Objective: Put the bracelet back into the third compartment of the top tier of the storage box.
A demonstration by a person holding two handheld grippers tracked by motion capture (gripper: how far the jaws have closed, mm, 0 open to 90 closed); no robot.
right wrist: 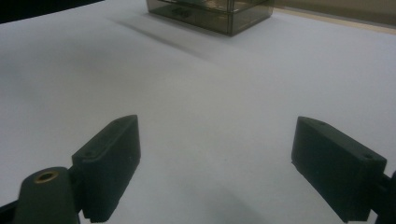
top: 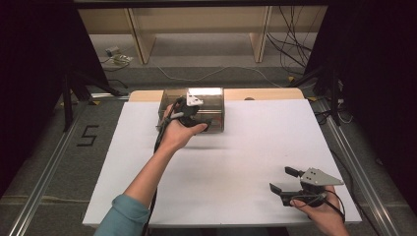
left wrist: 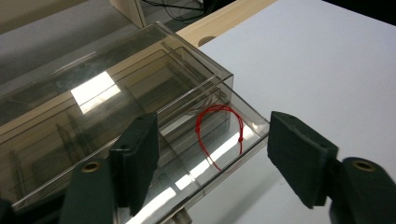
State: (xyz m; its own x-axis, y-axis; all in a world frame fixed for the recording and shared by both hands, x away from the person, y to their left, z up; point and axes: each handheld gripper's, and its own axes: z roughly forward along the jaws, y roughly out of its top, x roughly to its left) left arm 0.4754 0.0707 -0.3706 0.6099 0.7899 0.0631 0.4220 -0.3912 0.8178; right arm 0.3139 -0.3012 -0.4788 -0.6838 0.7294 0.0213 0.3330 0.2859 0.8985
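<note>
A clear smoky plastic drawer box [top: 196, 109] stands at the far middle of the white table. In the left gripper view its lower drawer [left wrist: 219, 149] is slid out a little, with a red string loop [left wrist: 219, 133] lying inside. My left gripper [left wrist: 212, 161] is open, its jaws spread on either side of the drawer's front corner, and it hovers at the box front [top: 196, 120]. My right gripper [top: 282, 179] rests open near the table's front right, nothing between its jaws, also open over bare table [right wrist: 215, 168].
The white table [top: 246, 147] has wide free room between the box and the right gripper. A wooden strip [top: 265, 93] runs along the far edge. Beyond it are shelf legs, floor cables and metal rails. The box [right wrist: 210, 11] sits far ahead in the right gripper view.
</note>
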